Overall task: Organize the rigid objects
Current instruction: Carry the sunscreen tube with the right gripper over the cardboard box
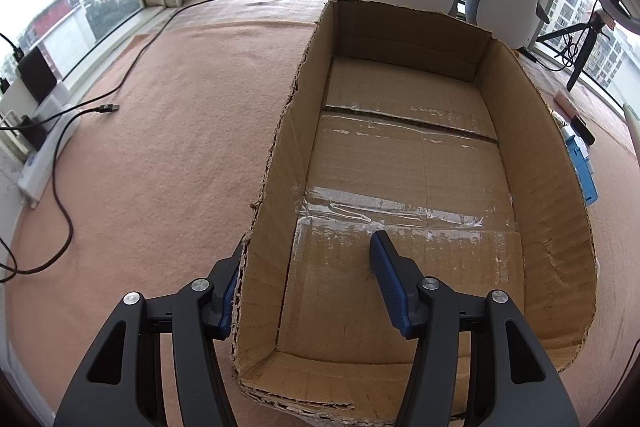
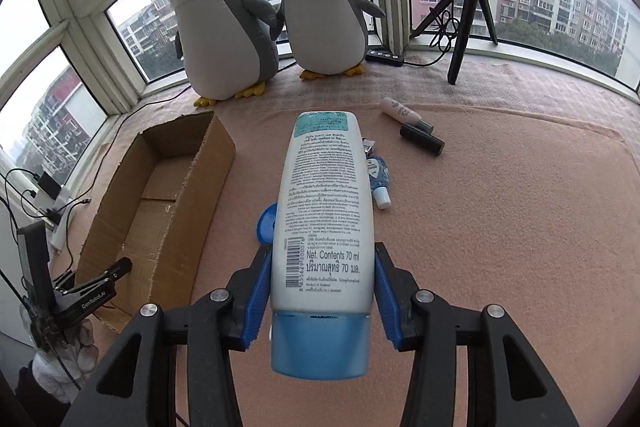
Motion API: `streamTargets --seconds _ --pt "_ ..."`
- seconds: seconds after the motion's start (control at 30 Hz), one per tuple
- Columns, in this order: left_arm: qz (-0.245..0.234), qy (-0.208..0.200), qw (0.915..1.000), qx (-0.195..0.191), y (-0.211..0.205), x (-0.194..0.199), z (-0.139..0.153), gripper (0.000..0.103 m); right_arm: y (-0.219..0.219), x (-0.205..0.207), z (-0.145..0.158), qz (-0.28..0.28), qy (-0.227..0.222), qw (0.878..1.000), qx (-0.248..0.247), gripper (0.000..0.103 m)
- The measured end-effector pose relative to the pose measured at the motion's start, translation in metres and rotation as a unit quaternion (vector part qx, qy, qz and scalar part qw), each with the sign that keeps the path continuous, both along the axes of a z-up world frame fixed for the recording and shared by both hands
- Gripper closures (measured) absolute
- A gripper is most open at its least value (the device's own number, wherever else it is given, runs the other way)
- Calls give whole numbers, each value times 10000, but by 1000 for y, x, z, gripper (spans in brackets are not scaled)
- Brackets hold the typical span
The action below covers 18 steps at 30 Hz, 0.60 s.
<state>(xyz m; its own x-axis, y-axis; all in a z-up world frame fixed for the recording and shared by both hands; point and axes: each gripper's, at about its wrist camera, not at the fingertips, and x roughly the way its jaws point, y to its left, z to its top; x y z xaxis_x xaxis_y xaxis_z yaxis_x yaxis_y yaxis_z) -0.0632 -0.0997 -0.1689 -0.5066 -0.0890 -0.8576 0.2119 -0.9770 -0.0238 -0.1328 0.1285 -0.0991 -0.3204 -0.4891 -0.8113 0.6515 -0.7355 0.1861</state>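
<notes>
My right gripper [image 2: 323, 255] is shut on a white tube with a blue cap [image 2: 326, 203], held cap-towards-me above the pink blanket. An open cardboard box [image 1: 532, 155] lies empty; in the right wrist view the box [image 2: 200, 179] is to the left. My left gripper [image 1: 308, 247] is open and straddles the box's near left wall, one finger outside and one inside. On the blanket beyond the tube lie a pink tube [image 2: 394, 107], a dark tube [image 2: 422, 138], a small blue bottle [image 2: 378, 179] and a blue round lid [image 2: 266, 223], partly hidden.
Two plush penguins [image 2: 224, 27] stand by the window behind the box. A black tripod [image 2: 464, 27] with a ring light stands at the far right. Cables [image 1: 132, 75] and a power strip [image 1: 44, 155] lie left of the box. A gloved hand [image 2: 80, 347] holds the left gripper.
</notes>
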Motion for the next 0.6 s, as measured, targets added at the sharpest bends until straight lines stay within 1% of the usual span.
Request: streamTargets --seconds 0.17,0.27,0.4,0.6 --pt "-1 2 10000 3 0 0 0 46 -42 22 12 494 51 9987 -136 60" --pt "2 4 10000 4 0 0 1 46 -67 35 14 782 65 9968 -159 60" --pt "6 3 10000 12 0 0 1 46 -96 52 9 1112 49 9937 -124 60" --pt "19 10 10000 17 1 0 1 46 -123 67 -3 1401 -8 9901 -28 60"
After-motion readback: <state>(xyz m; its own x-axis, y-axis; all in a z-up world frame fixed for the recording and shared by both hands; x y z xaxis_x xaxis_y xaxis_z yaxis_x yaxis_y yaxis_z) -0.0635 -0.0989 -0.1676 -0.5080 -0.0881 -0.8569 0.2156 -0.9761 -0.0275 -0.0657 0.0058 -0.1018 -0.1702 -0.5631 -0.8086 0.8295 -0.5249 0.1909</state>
